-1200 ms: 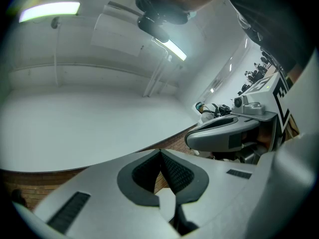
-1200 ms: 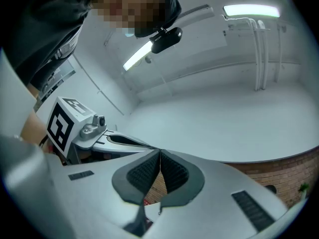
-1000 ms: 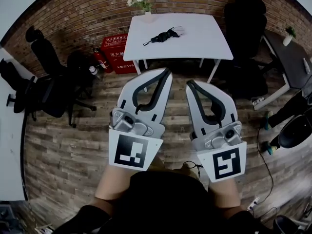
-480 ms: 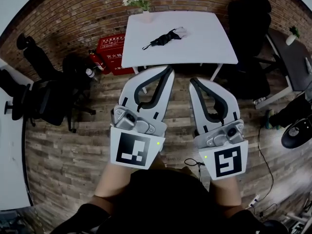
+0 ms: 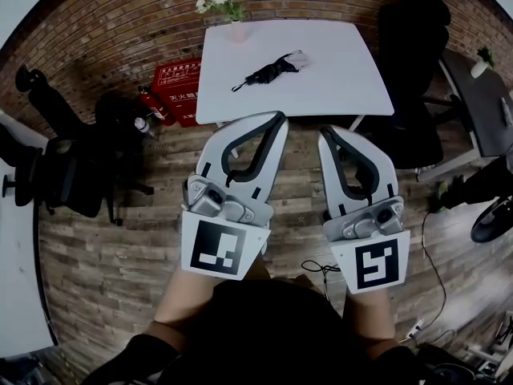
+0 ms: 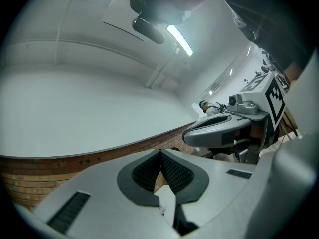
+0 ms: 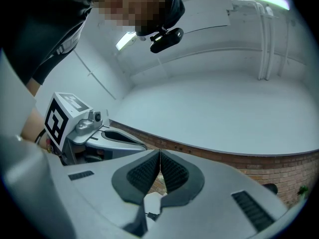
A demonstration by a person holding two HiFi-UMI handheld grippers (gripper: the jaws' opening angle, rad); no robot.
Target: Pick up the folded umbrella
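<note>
A black folded umbrella (image 5: pixel 268 70) with a pale handle end lies on the white table (image 5: pixel 329 87) ahead, seen in the head view. Both grippers are held side by side in front of the body, well short of the table. My left gripper (image 5: pixel 278 117) is shut with nothing in it; its ribbed pads meet at the tip (image 6: pixel 160 153). My right gripper (image 5: pixel 327 130) is shut and empty as well, its pads pressed together (image 7: pixel 160 154). Both gripper views look up at the wall and ceiling, so the umbrella is out of sight there.
A vase of white flowers (image 5: pixel 220 0) stands at the table's far left corner. Red boxes (image 5: pixel 176 87) and a fire extinguisher (image 5: pixel 143 111) sit left of the table. Black office chairs (image 5: pixel 88 159) stand at the left and another (image 5: pixel 413 70) at the right. A cable (image 5: pixel 321 269) lies on the wooden floor.
The table and the umbrella have come closer and lower in the head view as the person walks toward them. Both grippers stay shut and keep their places side by side.
</note>
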